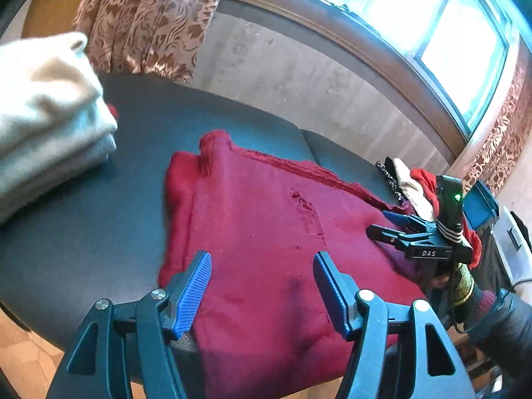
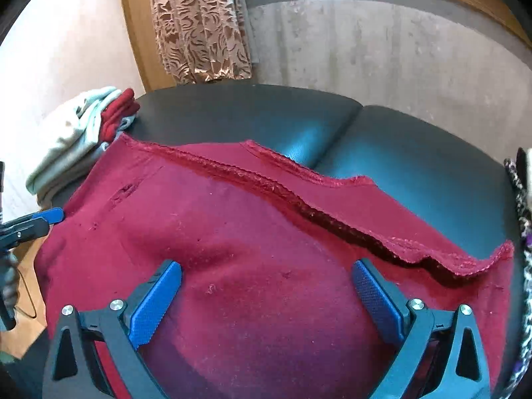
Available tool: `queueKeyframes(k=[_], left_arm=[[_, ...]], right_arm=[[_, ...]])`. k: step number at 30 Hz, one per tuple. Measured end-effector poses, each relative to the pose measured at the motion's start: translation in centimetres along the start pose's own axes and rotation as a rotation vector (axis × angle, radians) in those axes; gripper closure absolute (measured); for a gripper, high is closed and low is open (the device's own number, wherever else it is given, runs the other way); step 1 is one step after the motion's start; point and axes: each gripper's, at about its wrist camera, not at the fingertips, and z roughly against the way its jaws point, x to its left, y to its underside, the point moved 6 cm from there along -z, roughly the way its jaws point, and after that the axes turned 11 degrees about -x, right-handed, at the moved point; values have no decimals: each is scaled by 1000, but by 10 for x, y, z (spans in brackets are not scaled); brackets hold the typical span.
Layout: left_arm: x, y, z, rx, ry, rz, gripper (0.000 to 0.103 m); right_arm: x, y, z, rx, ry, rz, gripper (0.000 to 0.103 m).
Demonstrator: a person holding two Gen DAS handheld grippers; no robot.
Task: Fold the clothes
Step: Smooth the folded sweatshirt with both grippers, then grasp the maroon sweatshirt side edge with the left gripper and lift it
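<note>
Your dark padded table (image 1: 99, 219) carries a stack of folded cream and pale grey clothes (image 1: 43, 116) at its left end and a small heap of patterned and red clothes (image 1: 409, 186) at its right, neither blocking you. The flat dark red knit garment (image 2: 232, 232) lies between them, its long frayed hem running left to right. Your left gripper (image 1: 262, 279) and right gripper (image 2: 266, 296) both hang spread apart, empty, above it.
</note>
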Motion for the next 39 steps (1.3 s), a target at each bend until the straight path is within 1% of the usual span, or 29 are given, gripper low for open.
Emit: queueKeyframes(k=[3,5,7,10,15,17,20,24,25,27,29,30,31,32,33,34,35,36,38,39], left_arm=[[8,-10,3,-25,-22,39,37],[16,-13,3,-31,-17,66,35],[23,-14,-3,-4,-30,68,34],[29,-16,-8,13,-23,71,34],[39,-15,-21,42,11,144,33],[40,-14,-27,64,19,152,32],[46,-13,-41,100,6,155,31],[49,-17,-52,108,15,157,31],[48,-19,-56,113,17,156,30],[47,-21,-62,117,28,167,24],[46,-23,-65,116,41,190,17],[45,-24,-67,117,44,198,16],[43,-24,-67,122,30,185,16],[42,-24,-68,128,15,173,18],[40,-24,-69,135,0,158,24],[37,-24,-71,152,-14,134,60],[36,-24,-73,179,-25,135,75],[38,-26,-75,200,-19,176,76],[41,-34,-76,199,-41,192,78],[42,-40,-76,192,-52,185,79]], right_arm=[[0,1,2,-8,-1,-3,0],[-1,3,3,-10,-1,-4,0],[-2,4,3,-13,-3,-6,0],[-1,5,1,-17,-8,-12,0],[-1,-1,-1,-23,-16,-20,0],[-2,-1,0,-26,-22,-26,0],[-3,-2,0,-33,-35,-40,0],[-5,-2,2,-43,-50,-58,0],[-5,-2,2,-45,-53,-62,0],[-5,-3,3,-49,-60,-70,0],[-5,-3,3,-50,-62,-73,0],[-5,-3,3,-50,-62,-74,0],[-5,-2,3,-49,-61,-75,0],[-4,-2,3,-47,-61,-75,0],[-4,-2,2,-42,-56,-71,0],[-2,-2,1,-32,-43,-57,0],[0,-2,0,-23,-30,-42,0],[2,-2,-2,-12,-16,-25,0],[7,-1,-5,18,14,22,0],[8,-1,-5,33,9,31,0]])
